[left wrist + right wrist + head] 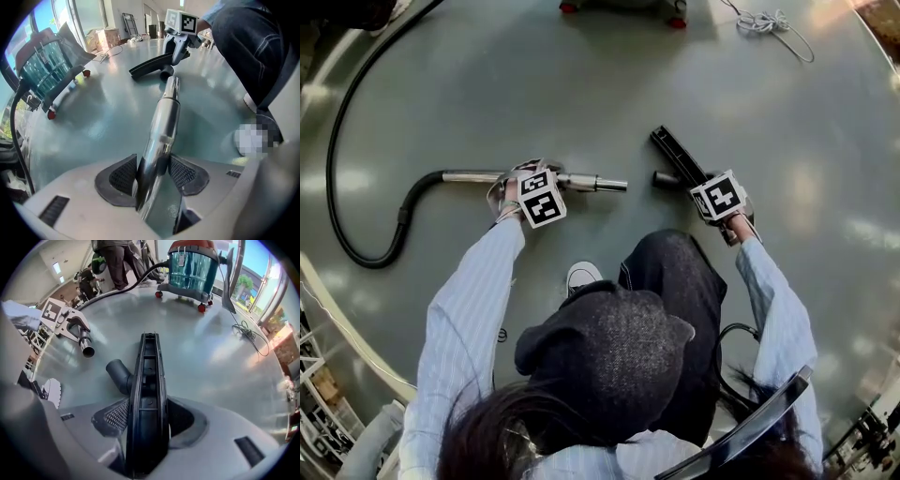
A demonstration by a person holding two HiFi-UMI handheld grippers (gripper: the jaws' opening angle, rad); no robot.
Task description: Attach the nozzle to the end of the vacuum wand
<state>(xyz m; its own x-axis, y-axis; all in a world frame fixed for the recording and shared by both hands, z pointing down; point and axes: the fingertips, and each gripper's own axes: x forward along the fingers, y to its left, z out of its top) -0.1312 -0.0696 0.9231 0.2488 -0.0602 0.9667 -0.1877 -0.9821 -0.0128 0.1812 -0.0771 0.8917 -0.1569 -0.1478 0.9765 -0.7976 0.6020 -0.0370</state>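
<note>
Person's dark cap (pixel 609 347) fills the bottom of the head view, with pale striped sleeves (pixel 469 300) reaching out to both claws.

Left gripper (pixel 152 174): jaws closed on the chrome wand (pixel 164 119). Both mesh pads press its sides, and the jaws stand only as wide as the tube. Wand runs straight out ahead of this claw, open end forward. Behind the claw it joins a black hose (pixel 342 159) that loops away over the grey floor (pixel 581 84).

Right gripper (pixel 145 423): jaws clamped on the black nozzle (pixel 147 376) across its narrow width, pads against both long edges. Nozzle extends ahead of this claw, its open ribbed side facing the claw's camera. Its round neck (pixel 118 373) sticks out left of the jaws, toward the left claw.

Wand end and neck face each other, near but apart, not joined. From the left claw, the nozzle lies just past the wand tip, with the right claw standing over it. From the right claw, the wand tip sits ahead-left. A teal vacuum canister (pixel 192 268) on red wheels stands well beyond the nozzle's far end. White cord (pixel 766 21) lies coiled on the floor, farther off ahead-right of the right claw. White shoe (pixel 581 277) sits between the two claws, closer to the person.
</note>
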